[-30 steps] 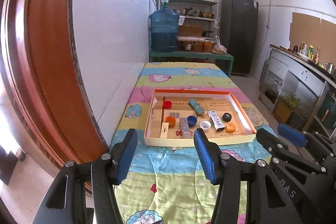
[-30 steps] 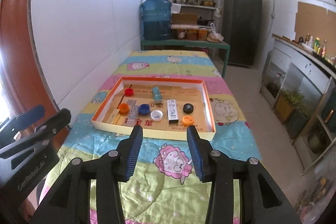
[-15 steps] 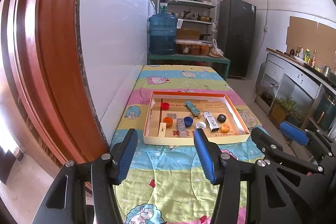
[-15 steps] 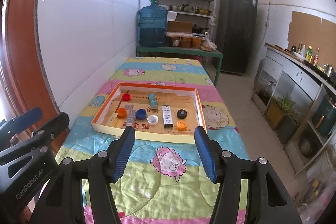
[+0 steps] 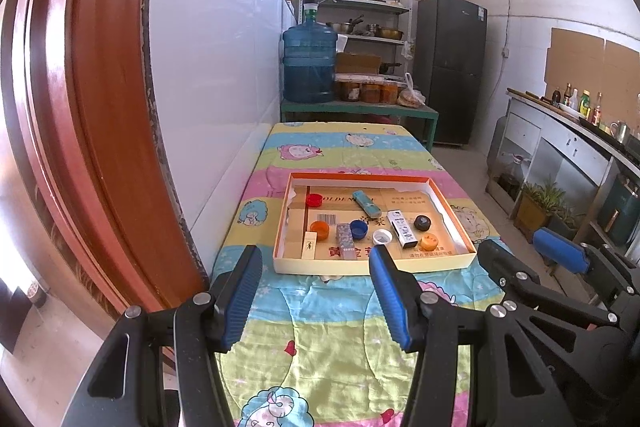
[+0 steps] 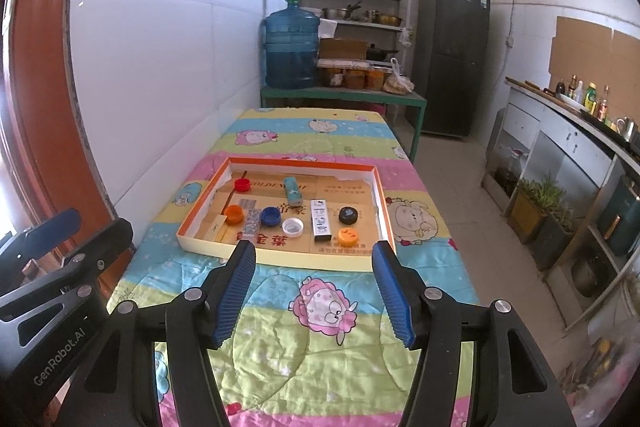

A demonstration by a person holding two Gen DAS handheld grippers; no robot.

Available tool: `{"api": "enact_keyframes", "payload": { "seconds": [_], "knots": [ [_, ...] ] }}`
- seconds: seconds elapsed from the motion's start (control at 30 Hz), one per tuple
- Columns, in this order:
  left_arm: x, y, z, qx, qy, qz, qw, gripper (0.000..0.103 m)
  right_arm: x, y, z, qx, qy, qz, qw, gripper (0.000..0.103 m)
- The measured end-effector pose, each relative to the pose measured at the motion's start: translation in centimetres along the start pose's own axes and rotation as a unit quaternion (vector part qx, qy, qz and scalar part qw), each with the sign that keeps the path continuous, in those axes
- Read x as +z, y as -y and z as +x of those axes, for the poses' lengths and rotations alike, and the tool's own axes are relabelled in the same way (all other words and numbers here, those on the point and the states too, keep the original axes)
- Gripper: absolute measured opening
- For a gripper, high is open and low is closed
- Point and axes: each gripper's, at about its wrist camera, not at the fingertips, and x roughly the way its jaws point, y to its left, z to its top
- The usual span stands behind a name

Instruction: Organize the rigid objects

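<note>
A shallow cardboard tray with an orange rim (image 5: 456, 217) (image 6: 382, 203) lies on the quilt-covered table. It holds several bottle caps, among them a red cap (image 5: 314, 200) (image 6: 242, 184), an orange cap (image 5: 320, 228) and a blue cap (image 6: 270, 215), plus a white box (image 5: 402, 233) (image 6: 321, 219) and a teal bar (image 5: 366, 203). My left gripper (image 5: 316, 295) is open and empty, held short of the tray's near edge. My right gripper (image 6: 314, 291) is open and empty, also in front of the tray.
A white tiled wall and a red door frame (image 5: 92, 107) run along the table's left side. A blue water jug (image 5: 309, 67) stands on a green bench beyond the table. A fridge (image 6: 454, 59) and a counter (image 6: 568, 131) stand on the right.
Both grippers have pulled back and up from the tray, which now looks smaller and farther. The right gripper's jaws have opened wider.
</note>
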Motion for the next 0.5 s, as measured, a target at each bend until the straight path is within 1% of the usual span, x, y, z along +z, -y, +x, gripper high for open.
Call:
{"api": "enact_keyframes", "payload": {
  "seconds": [0.5],
  "knots": [
    [-0.18, -0.04, 0.3, 0.0, -0.002, 0.001, 1.0, 0.055, 0.02, 0.14, 0.13, 0.001, 0.0, 0.0, 1.0, 0.063]
  ]
}}
